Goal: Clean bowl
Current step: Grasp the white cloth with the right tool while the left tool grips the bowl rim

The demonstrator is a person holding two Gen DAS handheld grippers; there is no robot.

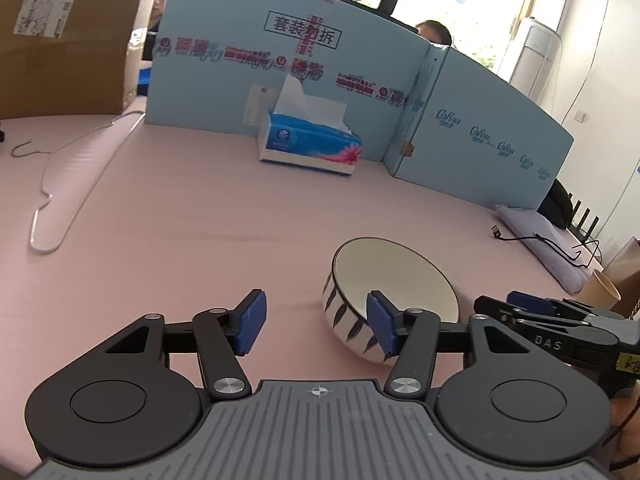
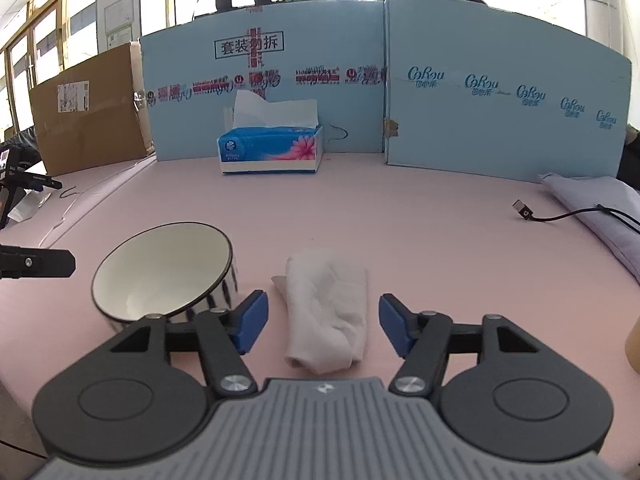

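Observation:
A white bowl (image 1: pixel 394 280) with a dark rim and black leaf marks outside stands on the pink tablecloth; it also shows in the right wrist view (image 2: pixel 160 270). My left gripper (image 1: pixel 316 322) is open and empty, its right fingertip just in front of the bowl's near wall. A folded white cloth (image 2: pixel 326 312) lies on the table to the right of the bowl. My right gripper (image 2: pixel 322 322) is open, with the cloth lying between its fingers, not gripped. The right gripper's body (image 1: pixel 552 320) shows at the right of the left wrist view.
A blue tissue box (image 2: pixel 270 148) stands at the back before light-blue cardboard panels (image 2: pixel 480 92). A wire hanger (image 1: pixel 60 184) lies at the far left. A lilac cloth (image 2: pixel 600 204) with a black cable (image 2: pixel 552 216) lies at the right. A paper cup (image 1: pixel 604 292) stands right.

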